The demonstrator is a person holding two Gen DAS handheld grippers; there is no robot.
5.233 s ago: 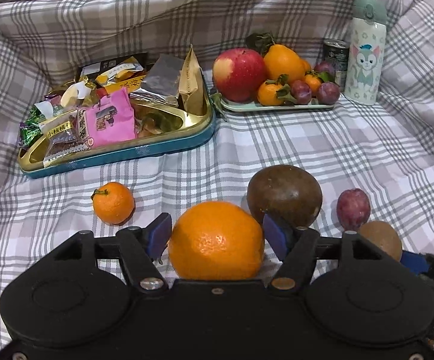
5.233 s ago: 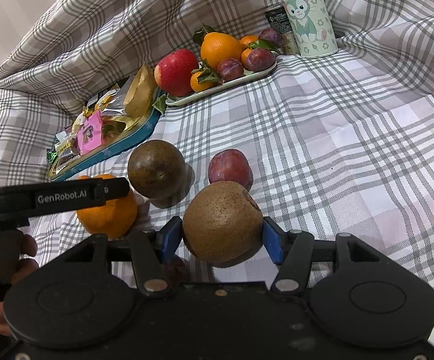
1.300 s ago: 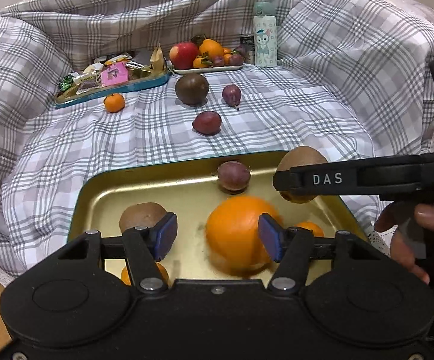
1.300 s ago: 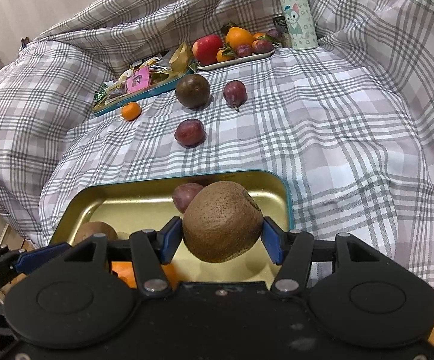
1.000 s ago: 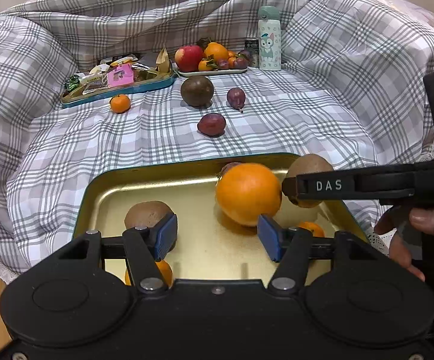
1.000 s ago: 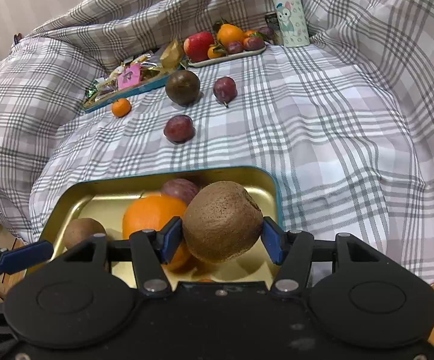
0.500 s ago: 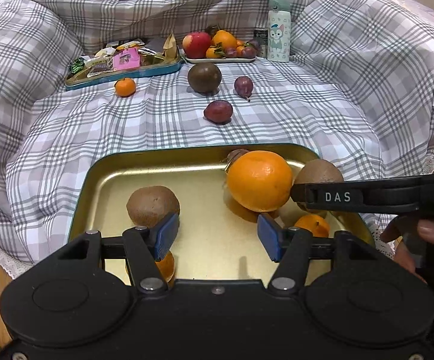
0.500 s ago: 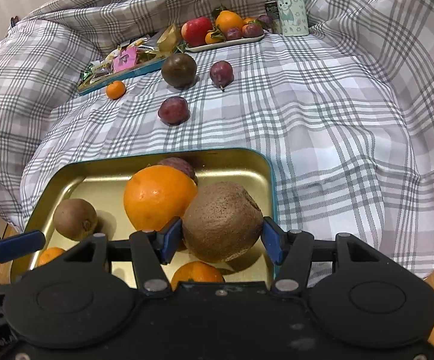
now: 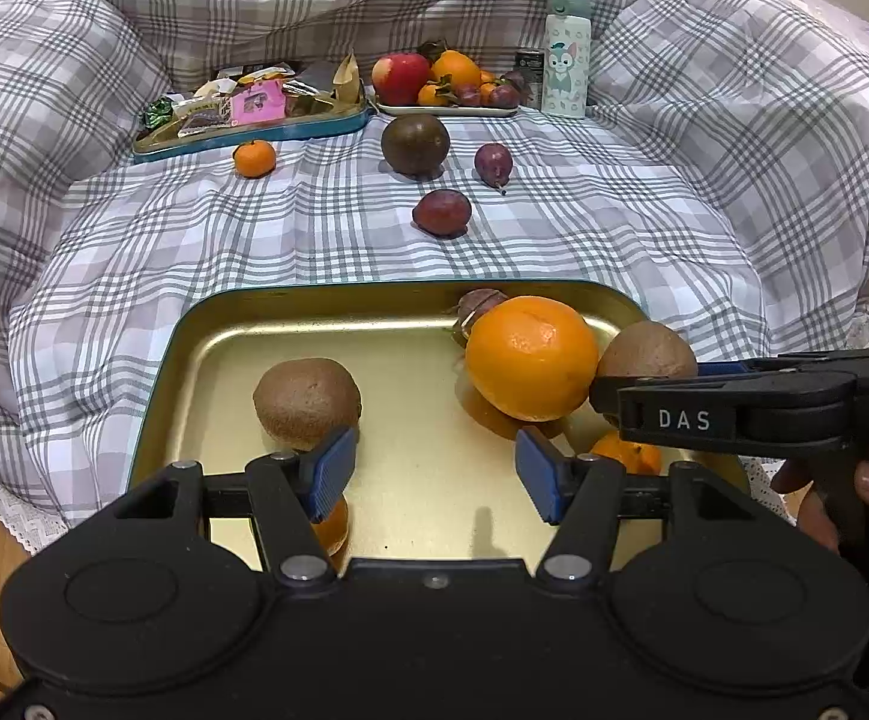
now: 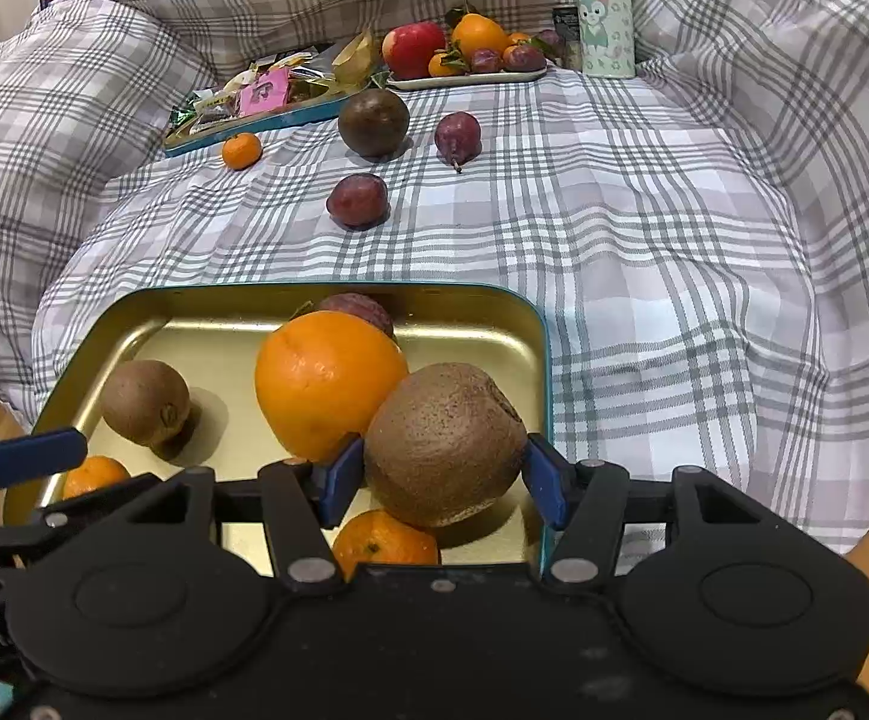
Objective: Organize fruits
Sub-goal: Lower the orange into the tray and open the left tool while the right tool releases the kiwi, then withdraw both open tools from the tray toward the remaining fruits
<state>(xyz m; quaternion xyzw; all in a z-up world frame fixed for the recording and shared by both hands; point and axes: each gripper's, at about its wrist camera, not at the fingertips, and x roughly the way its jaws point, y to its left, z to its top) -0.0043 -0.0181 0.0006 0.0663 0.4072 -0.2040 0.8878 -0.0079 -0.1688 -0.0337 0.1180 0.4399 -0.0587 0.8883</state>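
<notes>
A gold tray with a teal rim (image 9: 326, 300) (image 10: 470, 291) lies at the near edge of the plaid cloth. In it are a large orange (image 9: 530, 357) (image 10: 326, 381), a kiwi (image 9: 306, 399) (image 10: 145, 402), a dark passion fruit (image 9: 476, 306) and small mandarins (image 10: 383, 543). My left gripper (image 9: 431, 474) is open and empty above the tray. My right gripper (image 10: 443, 480) is shut on a brown kiwi (image 10: 445, 443) (image 9: 644, 354), low over the tray's right side, touching the orange.
Loose on the cloth are a mandarin (image 9: 254, 157), a large dark round fruit (image 9: 415, 144) and two plums (image 9: 442, 212) (image 9: 493, 162). At the back stand a snack tray (image 9: 254, 114), a fruit plate (image 9: 446, 87), a can and a cartoon bottle (image 9: 565, 54).
My left gripper has let go of the orange, which now lies in the tray, and has drawn back. My right gripper has lowered the kiwi into the tray beside the orange.
</notes>
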